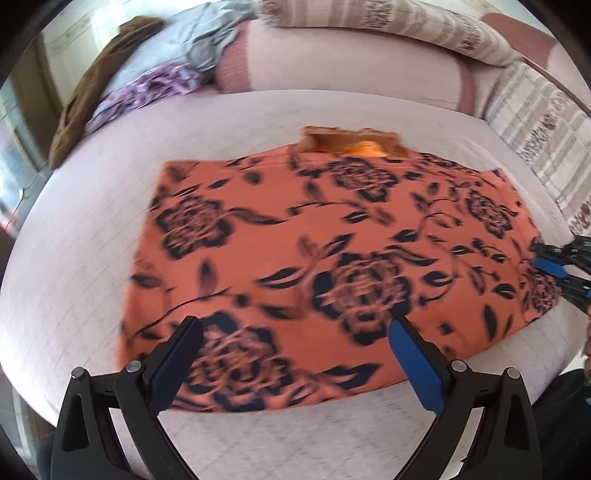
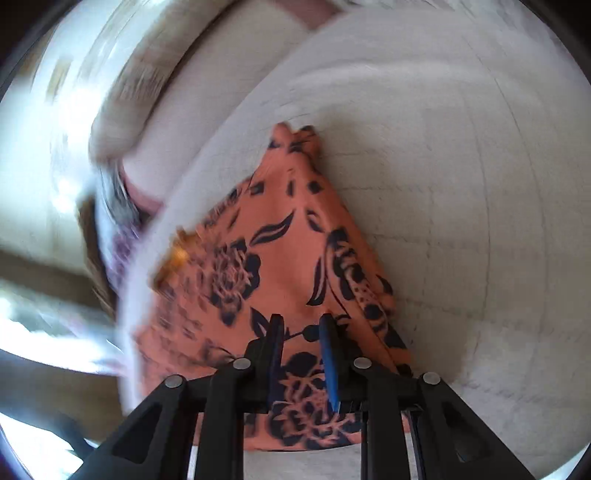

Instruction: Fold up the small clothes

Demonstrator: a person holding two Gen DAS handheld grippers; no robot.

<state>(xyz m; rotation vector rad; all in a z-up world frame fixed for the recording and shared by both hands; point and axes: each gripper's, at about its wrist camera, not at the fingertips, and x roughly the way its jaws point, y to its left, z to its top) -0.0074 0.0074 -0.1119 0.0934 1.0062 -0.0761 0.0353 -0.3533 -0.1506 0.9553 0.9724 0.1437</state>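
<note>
An orange garment (image 1: 332,240) with a dark floral print lies spread on a pale quilted sofa seat (image 1: 92,240). A brownish inner band (image 1: 347,142) shows at its far edge. My left gripper (image 1: 294,325) hovers open over the garment's near edge, its fingers wide apart with nothing between them. My right gripper (image 1: 546,258) is at the garment's right edge. In the right wrist view the right gripper (image 2: 301,319) is shut on a fold of the garment (image 2: 273,258), and the cloth rises to it like a tent above the seat (image 2: 461,184).
A heap of other clothes lies at the back left: a purple patterned piece (image 1: 147,90), a grey one (image 1: 207,40) and a brown one (image 1: 99,81). Striped pillows (image 1: 388,26) lean on the backrest, and another pillow (image 1: 535,122) sits at the right.
</note>
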